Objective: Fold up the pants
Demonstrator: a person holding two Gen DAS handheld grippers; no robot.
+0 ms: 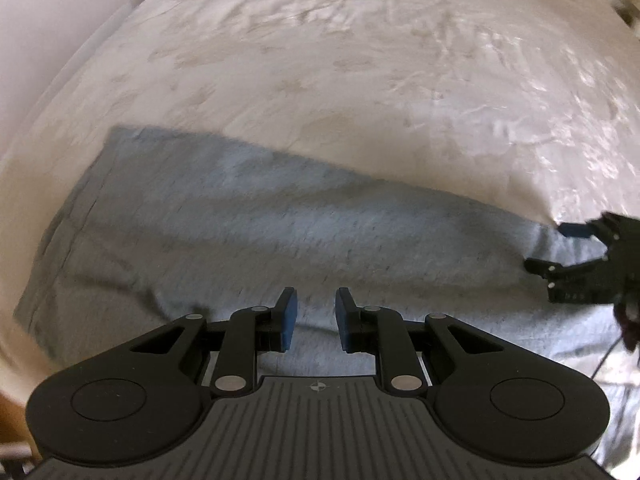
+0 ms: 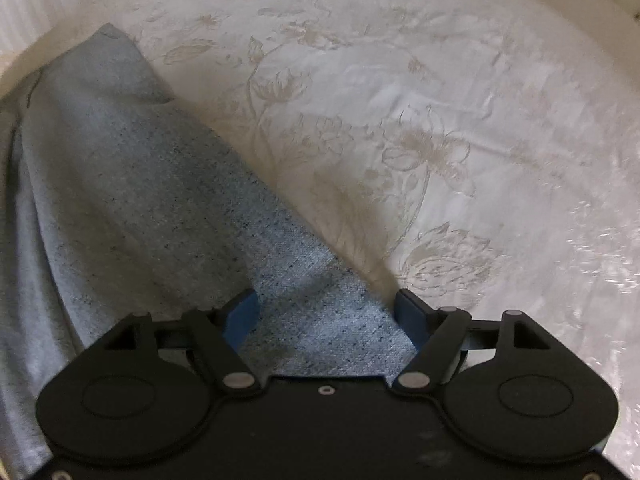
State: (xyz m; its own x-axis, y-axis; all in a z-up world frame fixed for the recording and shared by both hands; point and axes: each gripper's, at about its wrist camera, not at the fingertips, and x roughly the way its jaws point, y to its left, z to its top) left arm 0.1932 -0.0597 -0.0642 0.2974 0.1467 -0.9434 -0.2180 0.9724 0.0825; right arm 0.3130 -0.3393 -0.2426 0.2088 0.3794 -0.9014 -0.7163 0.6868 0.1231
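A pale bedspread [image 2: 440, 140] with a faint flower pattern carries grey pants [image 1: 240, 220], lying stretched and fairly flat. The left gripper [image 1: 316, 316] hovers over them, fingers narrowly apart and holding nothing. The right gripper [image 2: 324, 320] has its fingers spread wide astride a narrow end of the cloth, not pinching it. Folding looks barely begun; no containers are in sight.

- A cream bedspread [image 2: 440, 128] with a faint woven pattern of flowers and stems covered the surface; it lay creased and glossy toward the right.
- A pale ribbed panel [image 2: 24, 4], possibly a wall or headboard, stood at the far left edge, too blurred to identify.
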